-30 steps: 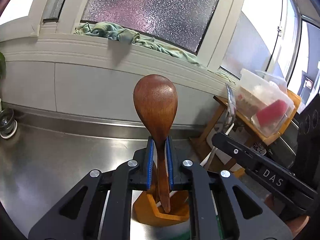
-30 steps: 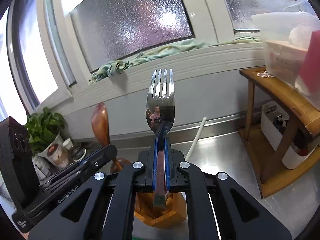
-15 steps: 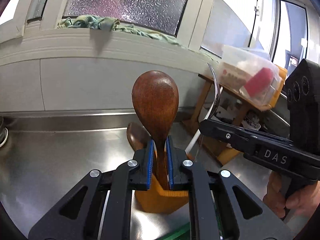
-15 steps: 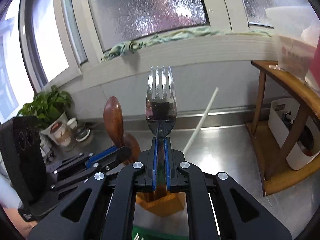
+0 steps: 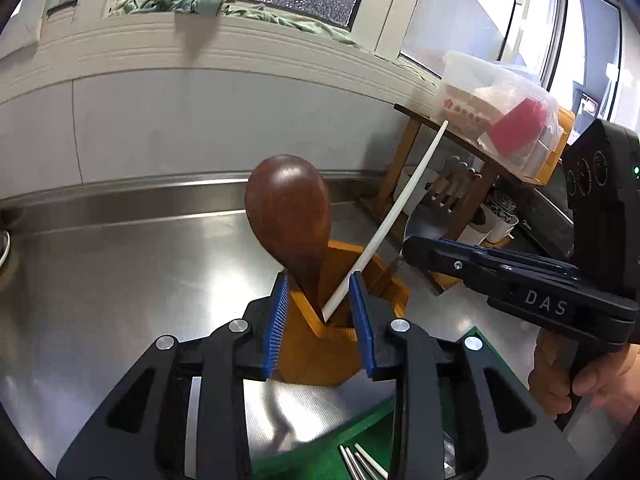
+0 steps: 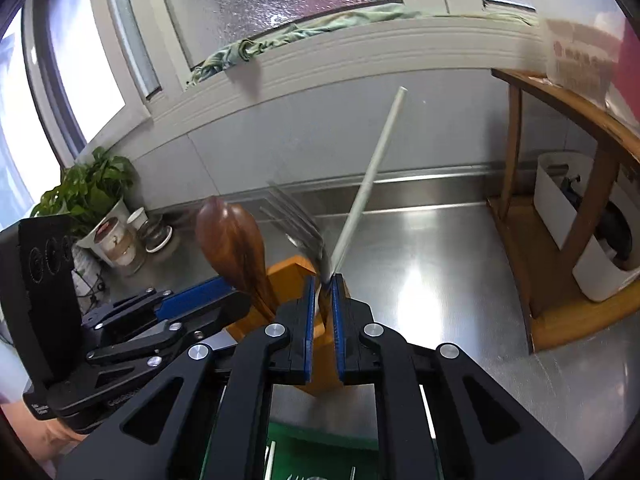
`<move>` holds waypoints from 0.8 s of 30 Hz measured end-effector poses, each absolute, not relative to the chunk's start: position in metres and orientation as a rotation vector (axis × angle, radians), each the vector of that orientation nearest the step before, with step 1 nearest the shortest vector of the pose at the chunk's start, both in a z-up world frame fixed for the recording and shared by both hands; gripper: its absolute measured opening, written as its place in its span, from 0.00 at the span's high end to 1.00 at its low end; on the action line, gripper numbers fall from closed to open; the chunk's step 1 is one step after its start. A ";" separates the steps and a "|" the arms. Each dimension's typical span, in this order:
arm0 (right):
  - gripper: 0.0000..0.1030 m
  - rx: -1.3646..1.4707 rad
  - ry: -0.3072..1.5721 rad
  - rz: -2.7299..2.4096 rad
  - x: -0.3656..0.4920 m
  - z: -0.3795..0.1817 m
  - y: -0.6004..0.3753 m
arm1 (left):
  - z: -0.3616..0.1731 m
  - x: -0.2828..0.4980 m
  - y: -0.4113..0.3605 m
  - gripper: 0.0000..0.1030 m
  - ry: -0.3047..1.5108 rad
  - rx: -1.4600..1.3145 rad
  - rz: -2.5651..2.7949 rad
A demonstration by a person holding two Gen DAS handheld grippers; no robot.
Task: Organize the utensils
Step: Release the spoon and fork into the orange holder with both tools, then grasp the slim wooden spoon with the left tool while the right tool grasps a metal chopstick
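A wooden utensil holder (image 5: 344, 332) stands on the steel counter; it also shows in the right wrist view (image 6: 288, 276). A dark wooden spoon (image 5: 288, 220) stands in it, bowl up, beside a white chopstick (image 5: 392, 212). My left gripper (image 5: 322, 320) is open around the holder's top and holds nothing. My right gripper (image 6: 322, 312) has its jaws slightly apart. A metal fork (image 6: 300, 232), blurred and tilted left, stands between them with its handle down in the holder. The spoon (image 6: 232, 248) and chopstick (image 6: 368, 184) also show in the right wrist view.
A green mat (image 5: 328, 452) with more cutlery lies at the near edge. A wooden shelf (image 6: 560, 208) with a plastic box (image 5: 496, 120) stands on the right. A potted plant (image 6: 92, 200) and cups stand at the back left.
My left gripper has lowered and opened, leaving the spoon in the holder. My right gripper has lowered the fork into the holder and its jaws have parted; the fork tips left.
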State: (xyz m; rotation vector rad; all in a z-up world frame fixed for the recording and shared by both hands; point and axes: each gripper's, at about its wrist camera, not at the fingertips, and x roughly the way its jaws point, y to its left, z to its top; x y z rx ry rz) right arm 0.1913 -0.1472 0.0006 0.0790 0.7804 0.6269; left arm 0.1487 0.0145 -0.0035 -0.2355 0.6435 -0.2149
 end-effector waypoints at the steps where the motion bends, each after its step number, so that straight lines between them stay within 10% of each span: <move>1: 0.90 0.081 0.785 0.627 0.191 0.001 -0.148 | -0.003 0.148 0.015 0.72 0.647 -0.240 -0.214; 7: 0.85 0.067 0.802 0.629 0.179 0.006 -0.158 | 0.004 0.132 0.024 0.61 0.655 -0.261 -0.194; 18: 0.05 0.090 0.901 0.589 0.155 0.008 -0.197 | 0.011 0.095 0.036 0.11 0.768 -0.354 -0.133; 24: 0.04 0.070 1.149 0.601 0.146 -0.008 -0.207 | 0.000 0.074 0.027 0.08 0.957 -0.425 -0.176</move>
